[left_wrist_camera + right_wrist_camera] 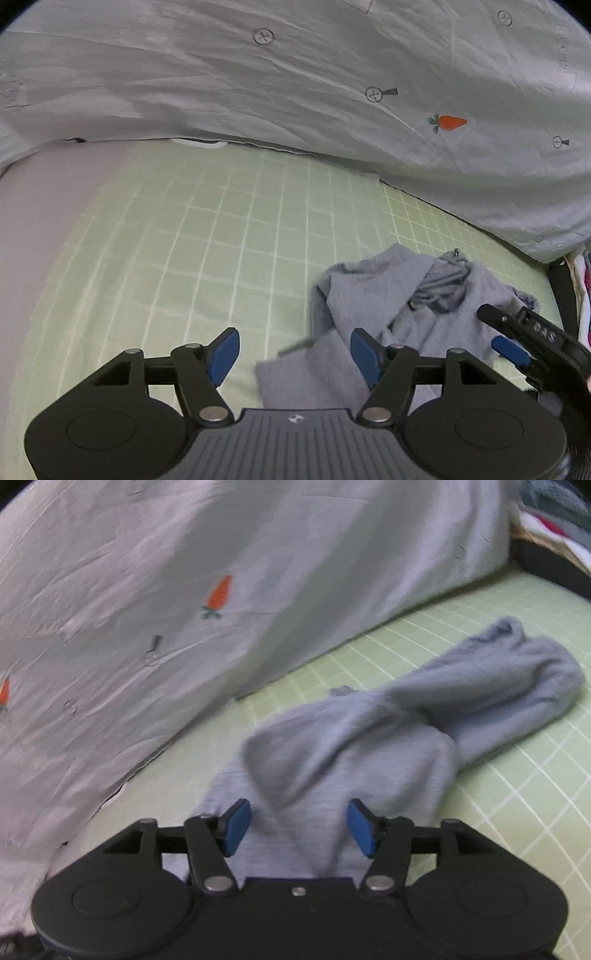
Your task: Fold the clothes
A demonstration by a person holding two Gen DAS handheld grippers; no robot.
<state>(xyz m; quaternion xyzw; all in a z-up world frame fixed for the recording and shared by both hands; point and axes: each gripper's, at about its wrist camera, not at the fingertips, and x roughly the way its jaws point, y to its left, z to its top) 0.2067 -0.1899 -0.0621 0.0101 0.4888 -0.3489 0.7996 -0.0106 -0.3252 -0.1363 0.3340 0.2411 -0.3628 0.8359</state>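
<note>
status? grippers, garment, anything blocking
Left gripper open, nothing held. Right gripper open, over the garment. Grey garment crumpled on the green checked sheet, unfolded. Grey duvet bunched behind it, not touching.

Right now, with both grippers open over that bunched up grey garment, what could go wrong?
1. The grey garment is twisted, so a blind pinch by the right gripper may catch several layers.
2. The left gripper is near the right gripper; they could collide.
3. The carrot-print quilt lies close and might get snagged.

A grey knit garment – crumpled, twisted in the middle – lies on the green checked sheet, near its far edge.
</note>
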